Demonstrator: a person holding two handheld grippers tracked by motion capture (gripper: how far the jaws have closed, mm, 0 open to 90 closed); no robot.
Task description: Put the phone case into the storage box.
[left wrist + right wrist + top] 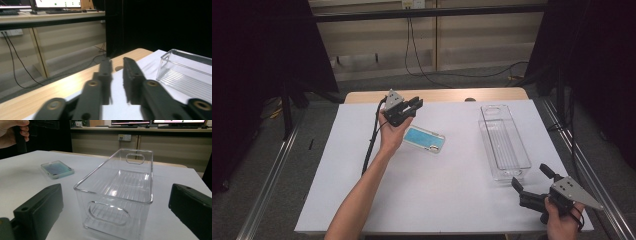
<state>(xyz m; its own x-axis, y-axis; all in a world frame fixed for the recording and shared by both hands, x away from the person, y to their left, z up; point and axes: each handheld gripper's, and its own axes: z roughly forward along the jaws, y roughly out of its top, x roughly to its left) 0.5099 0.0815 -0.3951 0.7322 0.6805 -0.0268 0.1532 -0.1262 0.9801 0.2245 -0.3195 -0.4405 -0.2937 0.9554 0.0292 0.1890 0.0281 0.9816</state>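
The phone case point(424, 139), teal with a pale rim, lies flat on the white counter point(422, 190), a little toward the far edge and left of the middle. Nothing touches it. In the right gripper view it point(57, 169) sits beyond the left near corner of the clear bin, apart from it.

Just past the case toward the far left corner, the left claw point(414, 105) is held up off the counter in the person's left hand point(390, 131), with the forearm coming in from the near edge. Its jaws point toward the far right, and the left gripper view shows them drawn close with a narrow gap between them and nothing in that gap; they are blurred there. A black cable point(371, 145) hangs from it down to the counter.

The clear plastic bin point(504, 142) stands upright and empty toward the right edge, its long side running from far to near, with an oval handle cutout in each end wall. It stands well apart from the case.

Near the near right corner, the right claw point(533, 180) is gripped in the person's right hand point(562, 224) and points at the near end of the bin. Its jaws are spread wide, one on either side of the bin's end wall in the right gripper view, neither touching it, with nothing pinched.
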